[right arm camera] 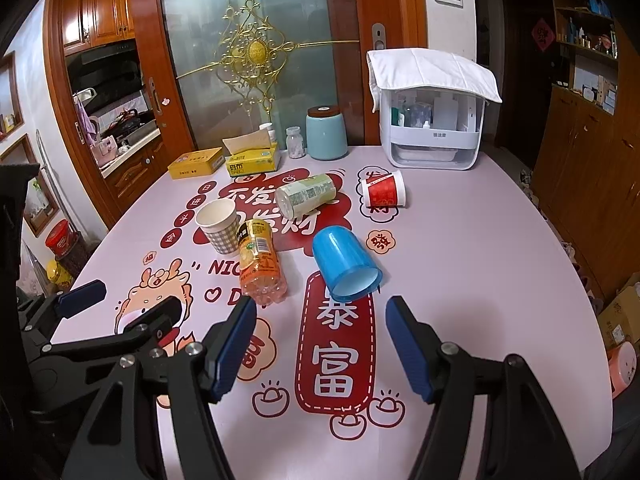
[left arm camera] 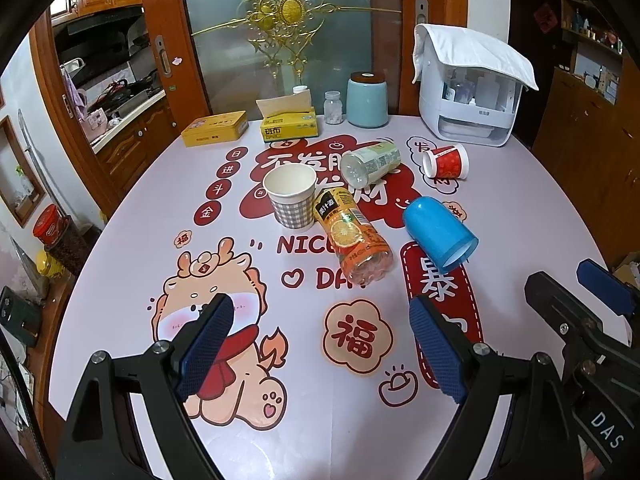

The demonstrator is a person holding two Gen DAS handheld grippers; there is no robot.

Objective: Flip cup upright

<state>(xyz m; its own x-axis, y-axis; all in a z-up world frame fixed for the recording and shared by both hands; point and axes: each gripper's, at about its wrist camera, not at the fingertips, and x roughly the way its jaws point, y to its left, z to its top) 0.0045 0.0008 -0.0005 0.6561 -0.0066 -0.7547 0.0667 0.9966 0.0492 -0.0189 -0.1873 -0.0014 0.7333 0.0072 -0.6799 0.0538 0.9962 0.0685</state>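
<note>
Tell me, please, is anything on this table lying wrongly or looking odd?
Yes. The blue cup and red cup lie on their sides, as do the orange bottle and green bottle. Only the checked cup stands upright. No spill shows.

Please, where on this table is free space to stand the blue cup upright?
Bare cloth lies in front of the blue cup, between it and the open right gripper, and along the table's right edge. It is crowded around the orange bottle and the checked paper cup.
</note>
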